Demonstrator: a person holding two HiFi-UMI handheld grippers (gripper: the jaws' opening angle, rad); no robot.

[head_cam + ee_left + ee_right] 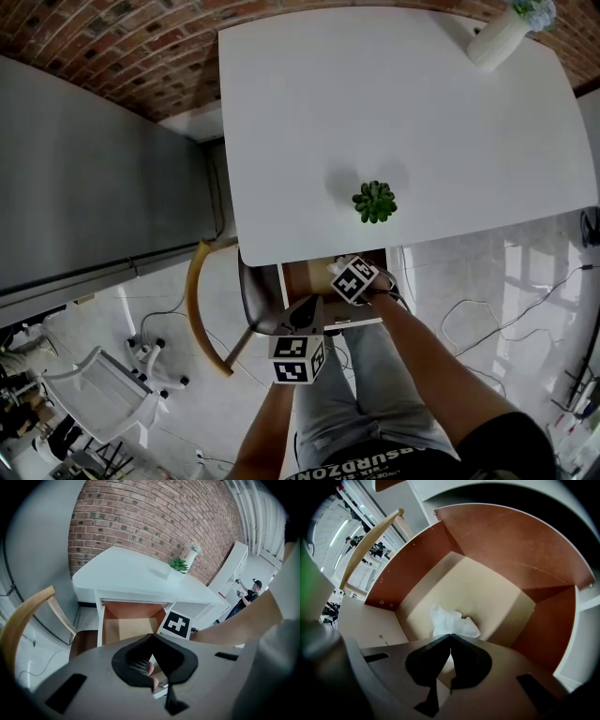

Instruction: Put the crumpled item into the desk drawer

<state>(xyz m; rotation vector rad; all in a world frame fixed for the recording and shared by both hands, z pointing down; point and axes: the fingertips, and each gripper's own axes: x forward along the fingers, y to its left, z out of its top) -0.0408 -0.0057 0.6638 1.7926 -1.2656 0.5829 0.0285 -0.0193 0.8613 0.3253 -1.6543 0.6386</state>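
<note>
The paper point(452, 623) already lies in the open drawer point(497, 564), just past my right hand-held gripper point(450, 637), whose jaws are closed and apparently empty. Only shutting the drawer seems left.

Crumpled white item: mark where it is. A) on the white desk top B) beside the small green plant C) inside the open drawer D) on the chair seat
C: the right gripper view shows the crumpled white item within the brown walls of the open drawer.
</note>
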